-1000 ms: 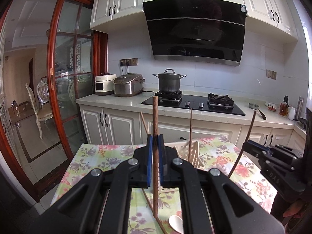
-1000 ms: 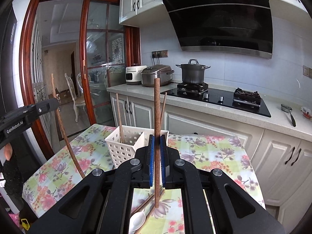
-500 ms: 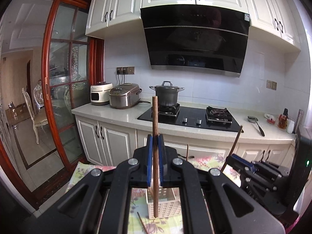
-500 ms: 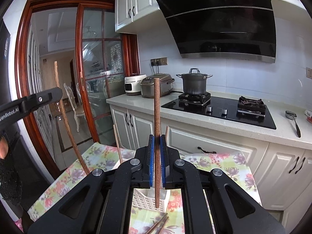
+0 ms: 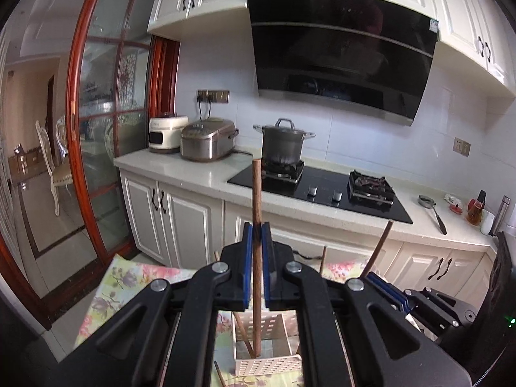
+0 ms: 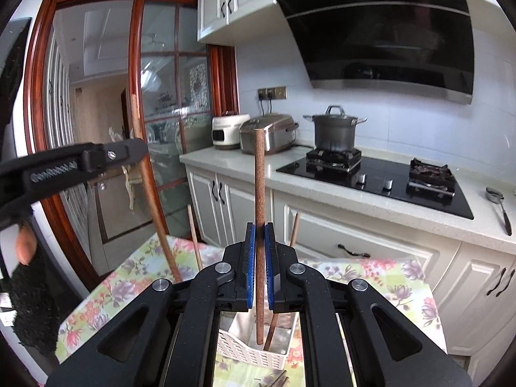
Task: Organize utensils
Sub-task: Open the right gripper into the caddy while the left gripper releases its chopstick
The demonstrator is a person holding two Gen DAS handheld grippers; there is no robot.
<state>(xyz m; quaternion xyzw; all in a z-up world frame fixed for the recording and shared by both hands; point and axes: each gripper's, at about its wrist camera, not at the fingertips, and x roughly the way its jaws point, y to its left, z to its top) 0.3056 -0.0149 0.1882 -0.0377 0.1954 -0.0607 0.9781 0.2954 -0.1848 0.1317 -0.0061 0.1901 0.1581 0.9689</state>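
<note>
Right now my left gripper is clamped on a brown chopstick, held upright between the blue pads, with its lower tip hanging inside the mouth of the white slotted basket. My right gripper is pinched on a second chopstick the same way — vertical, tip down in the basket from its own side. Other chopsticks already lean inside against the walls, and the basket stands on the floral tablecloth, where a few loose sticks lie just in front of it.

I judge both sticks are ready to be dropped. To do it well I would lower each until its tip is near the basket floor, keep them apart from one another and from the leaning ones, then ease the jaws apart one side at a time — letting go high risks a bounce or a stick tipping out over the rim. I would lift straight up afterwards so the pads do not drag anything out.
</note>
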